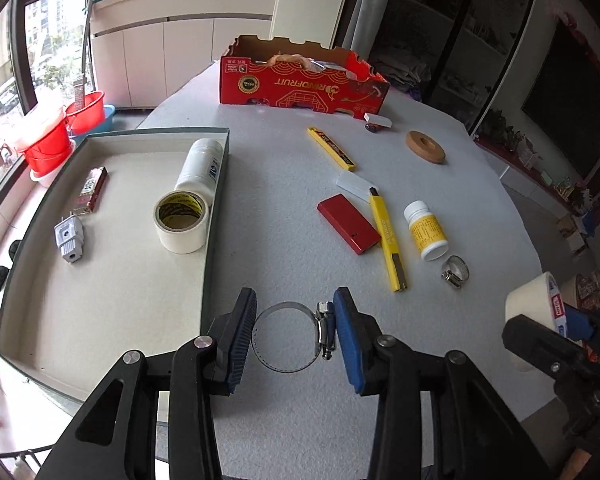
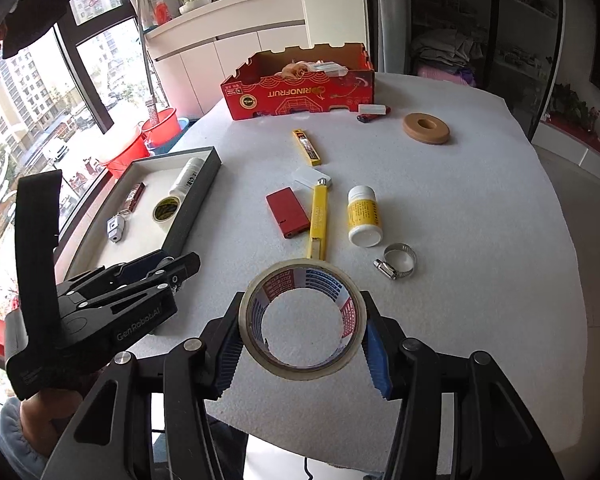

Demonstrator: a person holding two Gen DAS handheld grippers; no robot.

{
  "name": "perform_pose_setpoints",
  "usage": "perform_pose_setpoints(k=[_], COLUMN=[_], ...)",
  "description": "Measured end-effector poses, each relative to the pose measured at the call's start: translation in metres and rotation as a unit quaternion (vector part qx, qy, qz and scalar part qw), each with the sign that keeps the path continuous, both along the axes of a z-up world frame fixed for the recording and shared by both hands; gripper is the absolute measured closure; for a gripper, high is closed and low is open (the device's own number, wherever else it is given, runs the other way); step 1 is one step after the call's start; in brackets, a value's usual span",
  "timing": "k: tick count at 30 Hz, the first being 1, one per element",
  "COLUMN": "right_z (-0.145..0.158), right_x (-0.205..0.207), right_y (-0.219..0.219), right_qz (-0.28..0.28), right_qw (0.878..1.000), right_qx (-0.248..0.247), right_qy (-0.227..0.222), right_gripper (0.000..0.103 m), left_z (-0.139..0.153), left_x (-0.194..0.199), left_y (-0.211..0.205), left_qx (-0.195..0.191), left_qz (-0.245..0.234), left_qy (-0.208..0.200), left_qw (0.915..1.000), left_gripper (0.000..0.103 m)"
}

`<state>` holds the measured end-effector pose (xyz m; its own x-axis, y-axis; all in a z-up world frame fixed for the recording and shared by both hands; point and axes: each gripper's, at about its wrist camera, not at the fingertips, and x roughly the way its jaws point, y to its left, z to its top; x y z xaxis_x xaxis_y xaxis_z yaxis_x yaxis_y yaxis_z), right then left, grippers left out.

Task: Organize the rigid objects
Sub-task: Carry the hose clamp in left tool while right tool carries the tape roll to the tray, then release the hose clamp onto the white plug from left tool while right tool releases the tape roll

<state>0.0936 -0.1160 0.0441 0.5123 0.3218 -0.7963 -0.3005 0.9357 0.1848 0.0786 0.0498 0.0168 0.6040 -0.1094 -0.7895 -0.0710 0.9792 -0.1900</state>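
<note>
Your left tool [image 1: 294, 334] sits low over the table [image 1: 284, 216], fingers spread wide with the large hose clamp [image 1: 290, 338] lying flat right between them. The clamp's screw housing rests against the right-hand pad and the band nearly meets the left pad, so I can't tell whether there's real contact yet. That's the relation to watch: the ring is dead centre, and the screw's long axis runs roughly along the fingers, so a straight squeeze looks likely to catch it across its width.

Your right tool [image 2: 302, 334] is off the table and clamped on the clear tape roll [image 2: 302, 322], hole facing the camera.

The tray [image 1: 216, 216] lies to the left of your left tool, just beside it, toward the table's left edge, so the left hand is plainly nearer for the drop. A smaller hose clamp [image 2: 396, 260] waits near the yellow-label bottle [image 2: 364, 216].
</note>
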Motion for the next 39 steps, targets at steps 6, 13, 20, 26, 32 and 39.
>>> perform_pose_setpoints(k=[6,13,20,26,32,39], right_z=[0.031,0.053,0.035,0.001,-0.019,-0.03], right_x=[0.012,0.045,0.089,0.124,0.146,0.157], right_y=[0.055,0.124,0.19,0.219,0.232,0.243], right_qz=[0.056,0.111,0.148,0.157,0.162,0.171], right_qw=[0.998,0.993,0.988,0.987,0.987,0.985], right_qx=[0.006,0.031,0.007,-0.011,-0.016,-0.015], right_qy=[-0.03,-0.039,-0.036,-0.011,0.008,0.018], right_gripper=[0.049,0.049,0.049,0.049,0.049,0.049], left_z=[0.047,0.078,0.04,-0.003,-0.021,-0.028], left_x=[-0.018,-0.01,0.026,0.052,0.069,0.078], left_y=[0.053,0.117,0.157,0.168,0.172,0.174], left_qx=[0.003,0.056,0.062,0.062,0.07,0.078], left_qz=[0.06,0.135,0.185,0.195,0.199,0.197], left_qy=[-0.038,-0.072,-0.032,0.015,0.034,0.041], left_qw=[0.9975,0.9866,0.9802,0.9787,0.9769,0.9764], left_gripper=[0.06,0.06,0.06,0.06,0.06,0.06])
